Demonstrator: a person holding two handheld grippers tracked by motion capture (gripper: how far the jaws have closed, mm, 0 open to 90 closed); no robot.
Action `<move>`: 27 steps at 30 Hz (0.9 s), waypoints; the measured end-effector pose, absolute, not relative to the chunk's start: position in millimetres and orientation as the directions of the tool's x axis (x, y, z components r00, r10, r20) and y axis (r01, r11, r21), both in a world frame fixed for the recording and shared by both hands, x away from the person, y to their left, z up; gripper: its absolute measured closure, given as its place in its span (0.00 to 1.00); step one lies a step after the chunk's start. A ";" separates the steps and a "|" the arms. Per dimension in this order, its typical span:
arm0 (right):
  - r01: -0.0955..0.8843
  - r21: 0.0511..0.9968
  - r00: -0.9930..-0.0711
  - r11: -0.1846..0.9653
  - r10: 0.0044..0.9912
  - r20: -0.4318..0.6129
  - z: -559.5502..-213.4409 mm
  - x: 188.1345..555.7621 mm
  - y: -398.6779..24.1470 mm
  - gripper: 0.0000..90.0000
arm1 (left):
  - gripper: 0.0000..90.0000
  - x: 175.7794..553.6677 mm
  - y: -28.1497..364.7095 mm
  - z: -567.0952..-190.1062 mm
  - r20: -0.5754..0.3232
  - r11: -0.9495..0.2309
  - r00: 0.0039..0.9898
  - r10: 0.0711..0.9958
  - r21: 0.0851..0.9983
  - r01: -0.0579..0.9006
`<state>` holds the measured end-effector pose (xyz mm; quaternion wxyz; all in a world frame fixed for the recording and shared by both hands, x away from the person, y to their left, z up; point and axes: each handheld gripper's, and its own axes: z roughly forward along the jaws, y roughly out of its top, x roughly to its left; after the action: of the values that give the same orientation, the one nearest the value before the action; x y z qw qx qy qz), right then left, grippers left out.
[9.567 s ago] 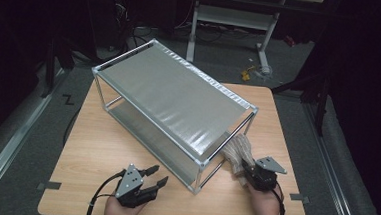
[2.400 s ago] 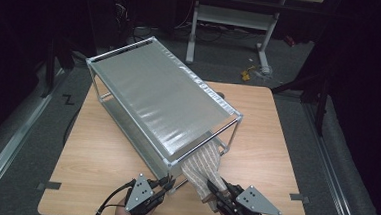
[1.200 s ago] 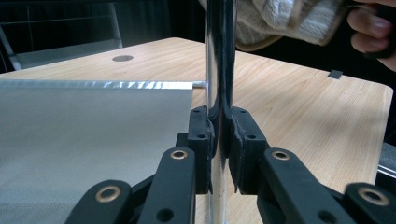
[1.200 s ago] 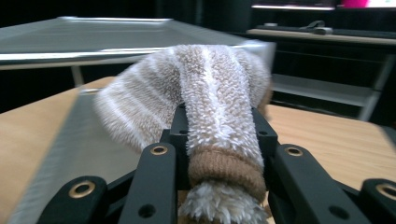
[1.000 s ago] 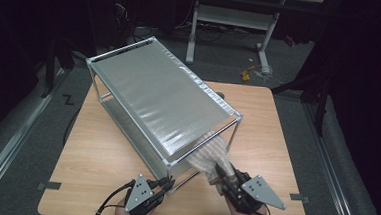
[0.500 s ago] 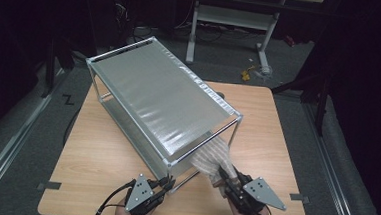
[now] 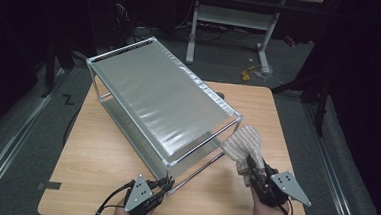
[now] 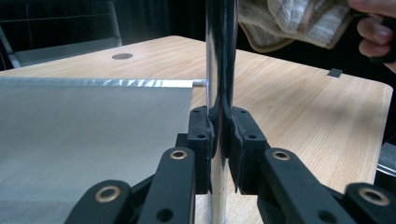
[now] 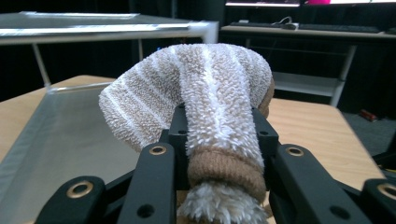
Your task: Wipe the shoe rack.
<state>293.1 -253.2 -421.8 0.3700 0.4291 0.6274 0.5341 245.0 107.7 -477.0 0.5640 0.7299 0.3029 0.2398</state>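
Nearest the person, at the front edge of the wooden counter (image 7: 100, 157), the left gripper (image 7: 166, 182) has its fingers (image 8: 201, 140) clenched on the upright chrome post (image 8: 219, 60) at the front corner of the metal-framed rack (image 7: 158, 105). In the left gripper view the post rises straight up between the two pads, and the rack's lower grey shelf sheet spreads away to one side.

To the right of it, also close to the front edge, the right gripper (image 7: 249, 163) grasps a striped beige-and-white terry sock (image 7: 244, 143). In the right gripper view the fingers (image 9: 264, 133) squeeze the sock just above its tan ribbed cuff; the cuff end hangs towards the camera, while the rest of the sock stands up and flops over to one side at the top. In the high view the sock runs from the gripper up and away towards the rack's near right corner, ending just beside the top rail there.

The rack fills the middle of the counter, its long axis slanting from the front corner to the far left. It stands between the two grippers and the far half of the counter.

Beyond the counter lie grey floor, a white desk frame (image 7: 233, 25) and a small yellow object (image 7: 251, 71).
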 end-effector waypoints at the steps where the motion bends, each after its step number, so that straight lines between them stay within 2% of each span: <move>1: 0.139 0.988 -0.353 0.061 0.936 -0.008 -420.0 295.3 -254.3 0.78 | 0.88 244.6 108.0 -477.0 0.007 -0.180 0.702 0.713 0.968 0.173; 9: 0.154 0.986 -0.325 0.068 0.945 -0.015 -409.2 322.7 -251.8 0.78 | 0.88 243.0 110.2 -476.5 0.006 -0.182 0.704 0.710 0.968 0.175; 19: 0.351 0.928 -0.321 0.125 0.947 -0.006 -463.8 345.1 -246.7 0.78 | 0.88 241.7 114.0 -476.4 0.007 -0.181 0.699 0.715 0.968 0.175; 27: 0.431 0.885 -0.333 0.176 0.943 -0.026 -485.1 347.7 -242.5 0.78 | 0.88 239.3 119.8 -475.8 0.007 -0.176 0.685 0.729 0.968 0.177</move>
<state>347.7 -242.5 -485.1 0.3076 0.4887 0.7026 0.4159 239.3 119.8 -475.8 0.5610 0.7264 0.3119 0.2457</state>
